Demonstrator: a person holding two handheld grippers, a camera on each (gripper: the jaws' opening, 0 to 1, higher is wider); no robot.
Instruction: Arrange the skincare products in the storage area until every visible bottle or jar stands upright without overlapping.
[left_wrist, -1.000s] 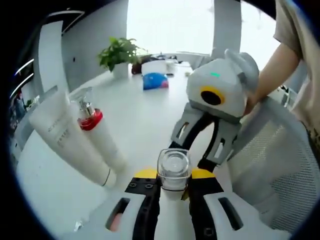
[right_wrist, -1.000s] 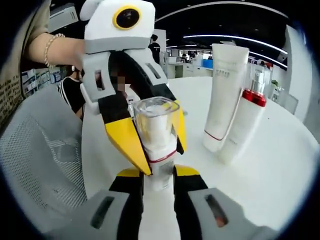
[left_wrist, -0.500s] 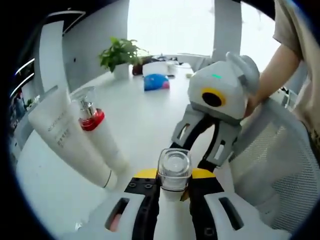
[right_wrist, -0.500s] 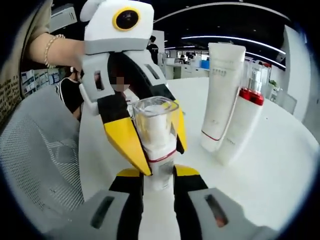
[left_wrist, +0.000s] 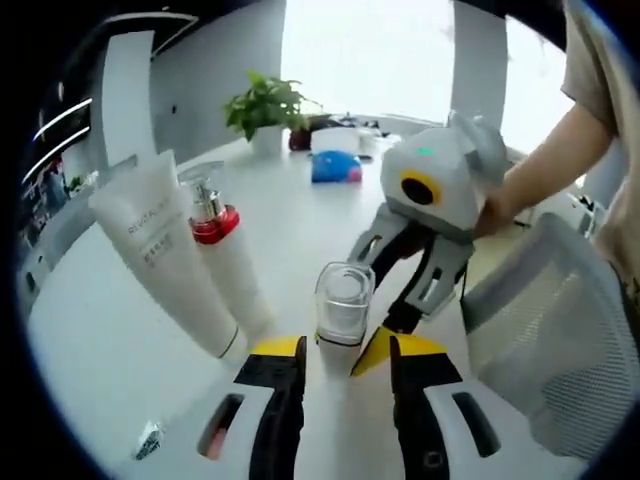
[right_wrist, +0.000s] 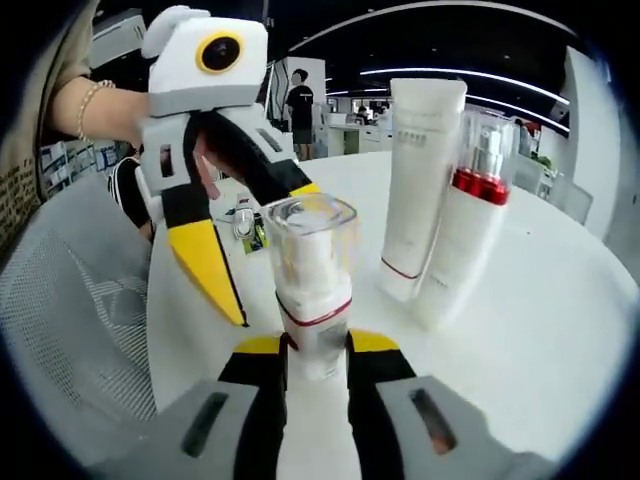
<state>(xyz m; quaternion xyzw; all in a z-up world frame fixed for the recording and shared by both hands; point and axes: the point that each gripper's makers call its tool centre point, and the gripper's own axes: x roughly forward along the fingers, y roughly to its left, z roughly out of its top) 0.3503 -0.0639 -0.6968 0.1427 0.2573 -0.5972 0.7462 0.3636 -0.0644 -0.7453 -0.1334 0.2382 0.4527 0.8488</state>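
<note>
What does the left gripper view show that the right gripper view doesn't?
The left gripper view adds a plant and a blue object far back. The right gripper view adds a bracelet and a standing person in the background. Shared by both: the capped bottle, the tube and the pump bottle, all upright, plus a mesh chair.
</note>
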